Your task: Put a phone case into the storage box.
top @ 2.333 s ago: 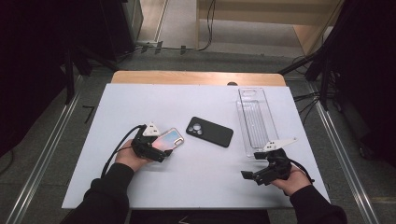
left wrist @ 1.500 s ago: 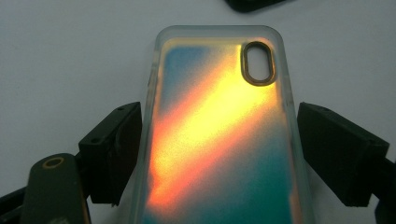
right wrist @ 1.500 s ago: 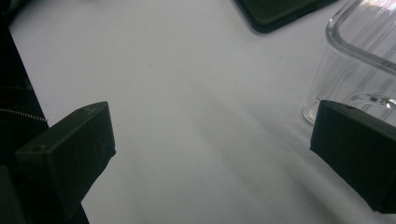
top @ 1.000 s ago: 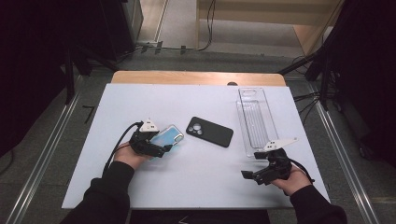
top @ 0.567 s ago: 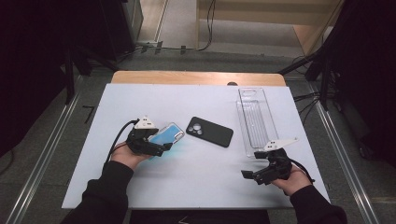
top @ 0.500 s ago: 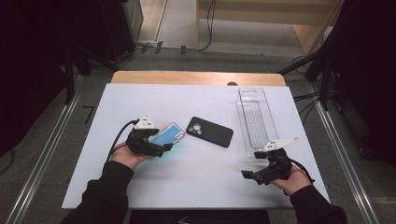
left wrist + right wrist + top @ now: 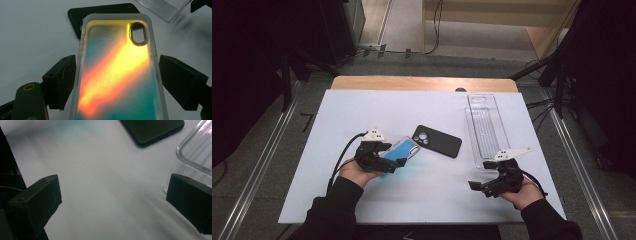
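Left claw (image 7: 398, 161) grips the iridescent phone case (image 7: 401, 152) by its long edges, one jaw on each side, with the camera cutout at the far end; the case is tilted, raised off the white tabletop (image 7: 362, 115), left of centre. Just beyond its far end lies a black phone (image 7: 437, 141), face down. Right claw (image 7: 479, 184) sits low at the near right, jaws wide apart with nothing between them, just near of a clear plastic tray (image 7: 486, 129).
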`<state>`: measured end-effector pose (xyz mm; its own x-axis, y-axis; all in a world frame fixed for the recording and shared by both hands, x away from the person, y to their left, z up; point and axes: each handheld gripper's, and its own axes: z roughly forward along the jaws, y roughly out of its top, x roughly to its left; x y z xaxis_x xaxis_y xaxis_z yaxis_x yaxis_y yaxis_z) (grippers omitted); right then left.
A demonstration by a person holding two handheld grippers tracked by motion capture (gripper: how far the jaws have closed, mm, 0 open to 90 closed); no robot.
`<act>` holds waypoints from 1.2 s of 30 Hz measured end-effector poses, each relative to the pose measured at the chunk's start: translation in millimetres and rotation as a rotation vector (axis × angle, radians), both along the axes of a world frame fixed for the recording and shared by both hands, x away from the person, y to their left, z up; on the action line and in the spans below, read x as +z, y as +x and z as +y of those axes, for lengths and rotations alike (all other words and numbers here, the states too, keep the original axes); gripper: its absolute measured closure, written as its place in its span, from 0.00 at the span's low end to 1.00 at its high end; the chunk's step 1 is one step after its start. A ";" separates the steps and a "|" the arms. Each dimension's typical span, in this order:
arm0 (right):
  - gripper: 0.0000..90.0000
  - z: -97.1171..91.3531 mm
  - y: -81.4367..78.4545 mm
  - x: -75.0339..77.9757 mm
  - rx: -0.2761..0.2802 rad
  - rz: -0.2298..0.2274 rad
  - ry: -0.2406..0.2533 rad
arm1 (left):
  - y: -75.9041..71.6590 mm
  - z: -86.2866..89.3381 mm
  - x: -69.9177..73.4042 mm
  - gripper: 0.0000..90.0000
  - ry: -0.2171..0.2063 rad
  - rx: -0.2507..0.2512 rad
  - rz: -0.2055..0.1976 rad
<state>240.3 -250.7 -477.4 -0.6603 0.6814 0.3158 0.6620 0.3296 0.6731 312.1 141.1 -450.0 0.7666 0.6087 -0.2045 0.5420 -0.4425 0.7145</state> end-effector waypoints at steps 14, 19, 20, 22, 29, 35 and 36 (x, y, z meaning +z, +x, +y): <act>0.00 24.9 0.2 23.0 0.000 -0.031 0.050 | -16.6 -16.3 2.9 0.19 -0.056 0.048 -0.029; 0.00 34.1 4.7 30.2 -0.018 -0.042 0.070 | -20.6 -21.8 2.3 0.19 -0.072 0.058 -0.037; 0.00 36.2 5.8 31.0 -0.018 -0.041 0.072 | -21.3 -22.7 2.1 0.19 -0.073 0.060 -0.035; 0.00 40.9 8.0 32.6 -0.024 -0.037 0.073 | -22.4 -24.9 1.1 0.19 -0.078 0.063 -0.033; 0.00 54.4 15.3 39.5 -0.034 -0.045 0.088 | -27.6 -31.1 -2.4 0.19 -0.075 0.066 -0.082; 0.00 65.2 22.1 44.1 -0.040 -0.047 0.098 | -33.1 -35.0 -9.9 0.19 -0.084 0.095 -0.154; 0.00 67.3 23.3 44.8 -0.045 -0.050 0.099 | -33.4 -35.4 -10.2 0.19 -0.085 0.098 -0.160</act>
<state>263.6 -183.4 -432.5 -0.6465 0.6775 0.3508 0.6397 0.2307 0.7332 278.8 105.7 -460.2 0.7317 0.6674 -0.1385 0.4556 -0.3276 0.8277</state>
